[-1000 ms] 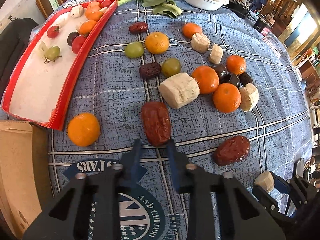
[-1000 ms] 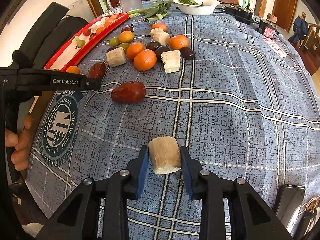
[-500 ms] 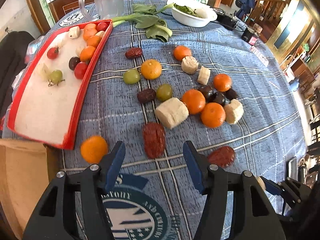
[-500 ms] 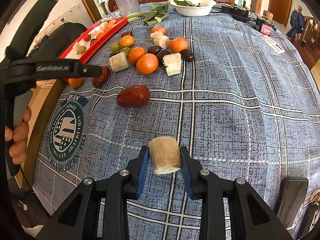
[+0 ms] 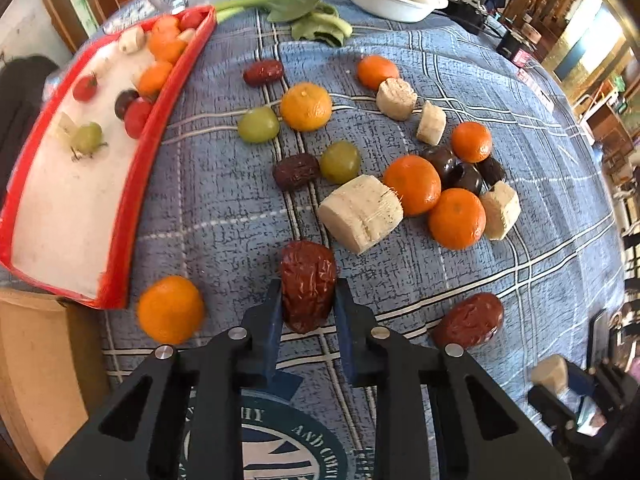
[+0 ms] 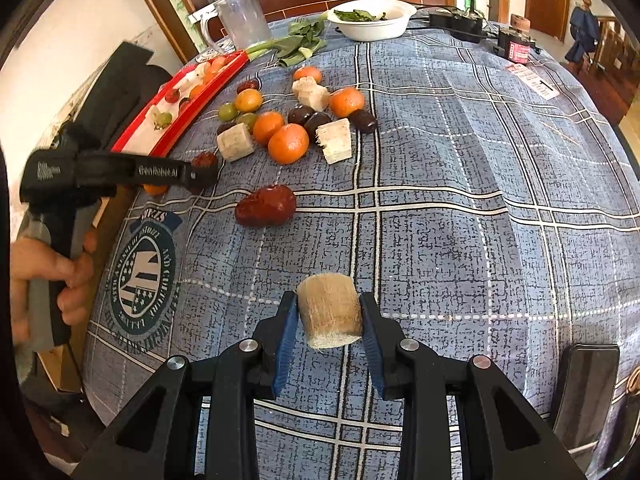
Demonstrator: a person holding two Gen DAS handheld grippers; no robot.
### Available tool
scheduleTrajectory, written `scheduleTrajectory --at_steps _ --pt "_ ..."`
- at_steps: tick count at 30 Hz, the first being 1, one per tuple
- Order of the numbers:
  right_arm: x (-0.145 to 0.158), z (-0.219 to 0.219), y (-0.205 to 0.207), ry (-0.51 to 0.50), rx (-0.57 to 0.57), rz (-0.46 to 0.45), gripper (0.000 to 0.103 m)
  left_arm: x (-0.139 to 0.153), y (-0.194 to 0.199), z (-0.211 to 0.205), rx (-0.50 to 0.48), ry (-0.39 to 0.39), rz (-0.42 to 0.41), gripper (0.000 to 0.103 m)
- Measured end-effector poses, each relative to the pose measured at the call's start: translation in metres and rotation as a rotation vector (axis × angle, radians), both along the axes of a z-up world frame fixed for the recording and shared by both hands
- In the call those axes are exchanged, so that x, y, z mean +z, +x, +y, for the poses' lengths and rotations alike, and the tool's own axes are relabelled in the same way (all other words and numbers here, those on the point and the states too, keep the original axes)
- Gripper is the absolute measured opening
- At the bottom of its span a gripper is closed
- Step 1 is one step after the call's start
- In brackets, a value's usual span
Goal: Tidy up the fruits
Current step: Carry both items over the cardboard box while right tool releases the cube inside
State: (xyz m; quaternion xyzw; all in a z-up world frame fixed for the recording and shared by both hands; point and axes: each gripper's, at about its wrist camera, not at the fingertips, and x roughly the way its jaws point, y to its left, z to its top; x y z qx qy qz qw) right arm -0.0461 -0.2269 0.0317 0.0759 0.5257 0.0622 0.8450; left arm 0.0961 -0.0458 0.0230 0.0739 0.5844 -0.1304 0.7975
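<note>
Both jaws clamped: left on red date [image 5: 307, 285], right on cane chunk [image 6: 330, 311].

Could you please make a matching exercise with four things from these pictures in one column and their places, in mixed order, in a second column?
Things:
1. wrinkled red date
2. pale cut stalk piece
3. red cherry tomato
4. leafy greens

Places:
A. inside the white bowl
B. between the left tongs
C. in the red tray
D. between the right tongs

Right pairs: 1-B, 2-D, 3-C, 4-A
</note>
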Motion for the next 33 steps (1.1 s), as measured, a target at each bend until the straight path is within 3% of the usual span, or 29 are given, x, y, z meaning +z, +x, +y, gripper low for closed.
scheduleTrajectory --at_steps 10,18,25,33 --pt "0.014 0.031 0.012 0.027 0.065 -0.027 0.032 0.041 -0.040 0.055 0.048 -0.129 -0.059 0.021" --pt "0.028 0.099 0.027 0.068 0.221 -0.056 0.032 0.069 -0.078 0.155 0.220 -0.173 -0.082 0.021" --pt "0.033 0.179 0.039 0.098 0.391 -0.056 0.031 0.061 -0.098 0.219 0.349 -0.158 -0.079 0.022" --pt "0.031 0.263 0.060 0.121 0.544 -0.025 0.031 0.039 -0.112 0.261 0.409 -0.157 -0.040 0.022"
